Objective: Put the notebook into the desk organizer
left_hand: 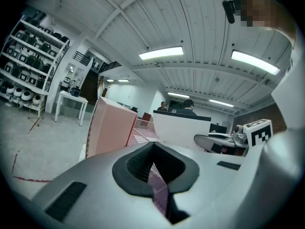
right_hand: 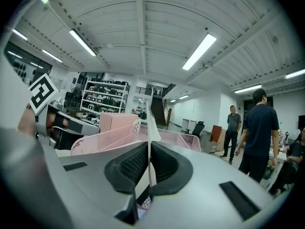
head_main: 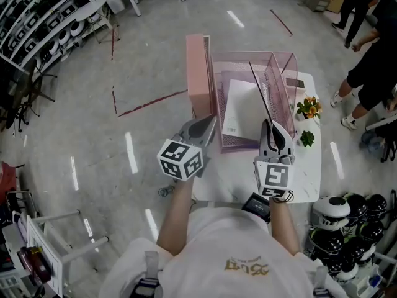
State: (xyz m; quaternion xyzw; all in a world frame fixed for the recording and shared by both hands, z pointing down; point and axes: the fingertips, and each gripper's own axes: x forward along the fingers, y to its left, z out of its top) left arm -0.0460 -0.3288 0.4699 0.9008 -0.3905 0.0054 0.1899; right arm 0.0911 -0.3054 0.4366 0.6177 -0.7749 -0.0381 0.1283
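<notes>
A pink mesh desk organizer [head_main: 282, 67] stands on a small white table [head_main: 310, 166]. The notebook [head_main: 239, 107] stands tilted inside it, its white face turned left and its dark top edge running toward me. My right gripper [head_main: 268, 128] is shut on the near end of that edge; in the right gripper view the thin white notebook [right_hand: 150, 123] rises from between the jaws of the right gripper [right_hand: 147, 168]. My left gripper [head_main: 208, 125] is at the organizer's near left corner. In the left gripper view the left gripper [left_hand: 155, 173] is shut on the pink mesh [left_hand: 159, 187].
A solid pink box [head_main: 198, 73] stands against the organizer's left side. Two small potted plants [head_main: 308, 108] sit on the table's right part. Helmets [head_main: 347, 222] are stacked at the lower right, metal shelves [head_main: 37, 17] at the far left. People [head_main: 372, 61] stand at the right.
</notes>
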